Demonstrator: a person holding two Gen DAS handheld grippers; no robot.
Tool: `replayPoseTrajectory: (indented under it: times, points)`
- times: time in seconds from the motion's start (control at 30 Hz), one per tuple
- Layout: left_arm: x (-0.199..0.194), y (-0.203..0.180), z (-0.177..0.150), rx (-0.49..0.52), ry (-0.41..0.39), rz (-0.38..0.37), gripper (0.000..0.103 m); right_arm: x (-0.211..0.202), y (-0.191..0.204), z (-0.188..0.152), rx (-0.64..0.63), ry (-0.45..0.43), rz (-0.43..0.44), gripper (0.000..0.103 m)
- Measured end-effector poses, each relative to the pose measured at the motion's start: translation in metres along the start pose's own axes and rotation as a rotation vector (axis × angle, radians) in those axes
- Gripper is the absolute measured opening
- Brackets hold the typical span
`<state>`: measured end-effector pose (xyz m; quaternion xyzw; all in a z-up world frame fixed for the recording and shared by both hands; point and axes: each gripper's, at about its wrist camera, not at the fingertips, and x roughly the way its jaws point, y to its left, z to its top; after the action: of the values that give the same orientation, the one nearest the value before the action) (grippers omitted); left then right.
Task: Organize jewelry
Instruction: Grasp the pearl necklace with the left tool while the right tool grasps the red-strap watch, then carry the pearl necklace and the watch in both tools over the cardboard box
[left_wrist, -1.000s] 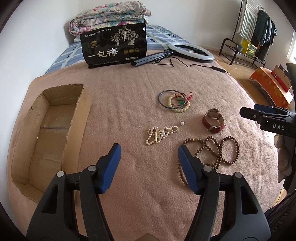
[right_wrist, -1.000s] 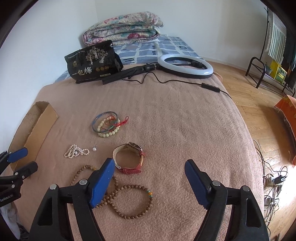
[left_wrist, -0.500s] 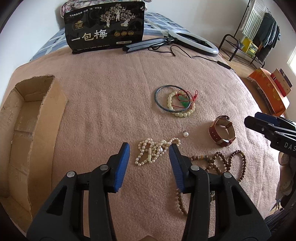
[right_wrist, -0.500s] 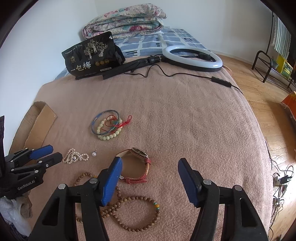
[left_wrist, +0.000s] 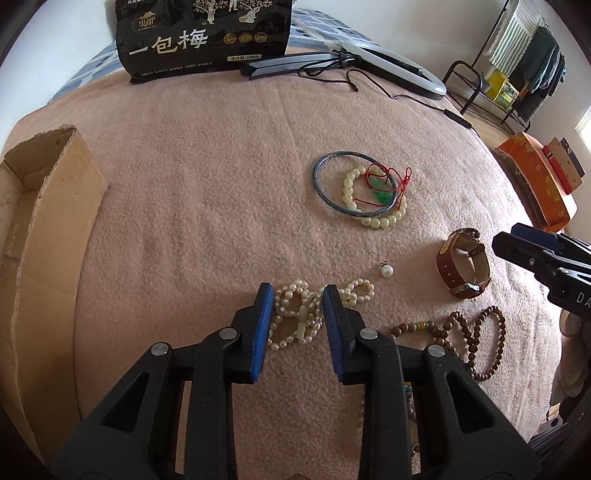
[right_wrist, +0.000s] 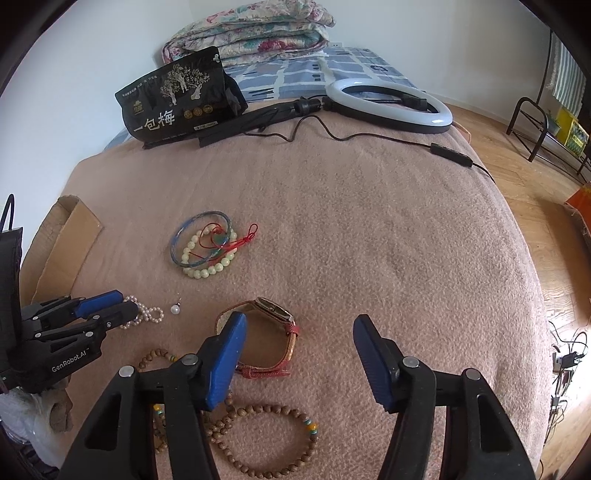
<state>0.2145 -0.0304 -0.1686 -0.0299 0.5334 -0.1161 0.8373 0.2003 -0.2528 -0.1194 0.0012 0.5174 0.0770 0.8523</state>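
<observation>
Jewelry lies on a pink blanket. My left gripper (left_wrist: 298, 297) is low over the pearl necklace (left_wrist: 295, 319), its jaws straddling it with a narrow gap, not closed on it. A loose pearl (left_wrist: 386, 271) lies to its right. A red-strap watch (right_wrist: 275, 334) sits just ahead of my open, empty right gripper (right_wrist: 298, 334). Brown wooden bead bracelets (right_wrist: 273, 439) lie under the right gripper. A blue bangle with a cream bead bracelet and a red-corded green pendant (left_wrist: 364, 192) lies farther back. A cardboard box (left_wrist: 40, 236) stands at the left.
A black snack bag (right_wrist: 177, 99), a ring light (right_wrist: 388, 105) with cable and folded bedding are at the back. The bed's right edge drops to a wooden floor with an orange box (left_wrist: 535, 177) and a rack.
My left gripper moved forward and down onto the pearl necklace and its jaws narrowed around it. My right gripper shifted slightly forward toward the watch, still open.
</observation>
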Motion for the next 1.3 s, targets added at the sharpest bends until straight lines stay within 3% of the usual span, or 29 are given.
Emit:
replayPoseTrajectory:
  times: [0.23,0.5,0.77,0.9,1.3]
  points:
    - [0.004,-0.003,0.001,0.007,-0.003,-0.019,0.011,0.015,-0.002,0.004,0.001,0.031,-0.002,0.058]
    - [0.005,-0.002,0.001,0.005,-0.015,-0.035,0.009,0.027,-0.004,0.003,0.012,0.072,0.038,0.057]
    - [-0.006,-0.003,0.003,-0.005,-0.037,-0.065,0.006,0.038,-0.004,0.001,0.032,0.116,0.09,0.019]
    - [-0.014,-0.005,0.004,-0.007,-0.049,-0.078,0.005,0.036,-0.004,0.001,0.043,0.109,0.098,0.012]
    - [-0.06,-0.005,0.012,-0.053,-0.137,-0.143,0.004,0.014,-0.002,0.006,0.033,0.045,0.07,0.011]
